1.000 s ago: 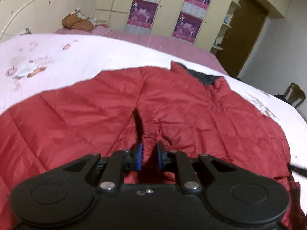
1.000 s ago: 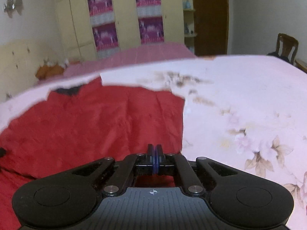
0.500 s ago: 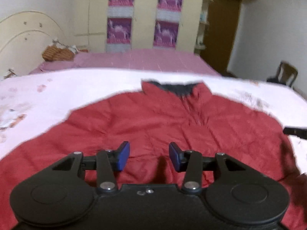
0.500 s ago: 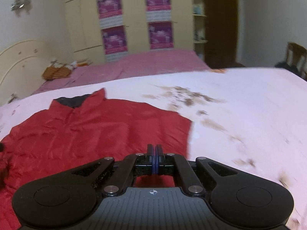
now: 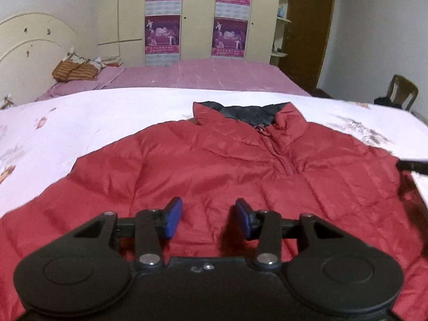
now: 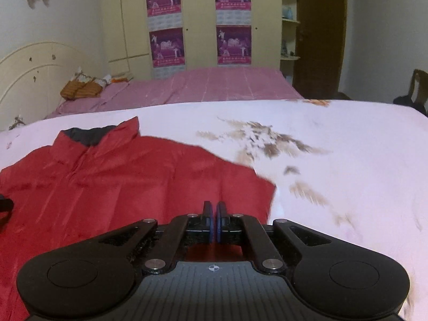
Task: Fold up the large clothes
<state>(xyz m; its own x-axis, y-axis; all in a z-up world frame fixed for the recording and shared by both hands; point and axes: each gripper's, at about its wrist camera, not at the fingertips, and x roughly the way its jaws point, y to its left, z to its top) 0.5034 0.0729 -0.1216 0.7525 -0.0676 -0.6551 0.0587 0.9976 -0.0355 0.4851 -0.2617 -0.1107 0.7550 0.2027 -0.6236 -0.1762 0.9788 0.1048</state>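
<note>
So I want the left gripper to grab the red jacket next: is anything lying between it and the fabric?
Nothing visible. The left gripper is open right above the red jacket, with bare fabric under it. The right gripper is shut, off at the jacket's other side.

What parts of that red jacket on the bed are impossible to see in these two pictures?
- Red puffy jacket, left wrist view: the hem is hidden behind the black left claw.
- Right wrist view: its near part is hidden by the shut right claw; the left side is cut off by the edge.
- Sleeves: indistinguishable in either view.
</note>
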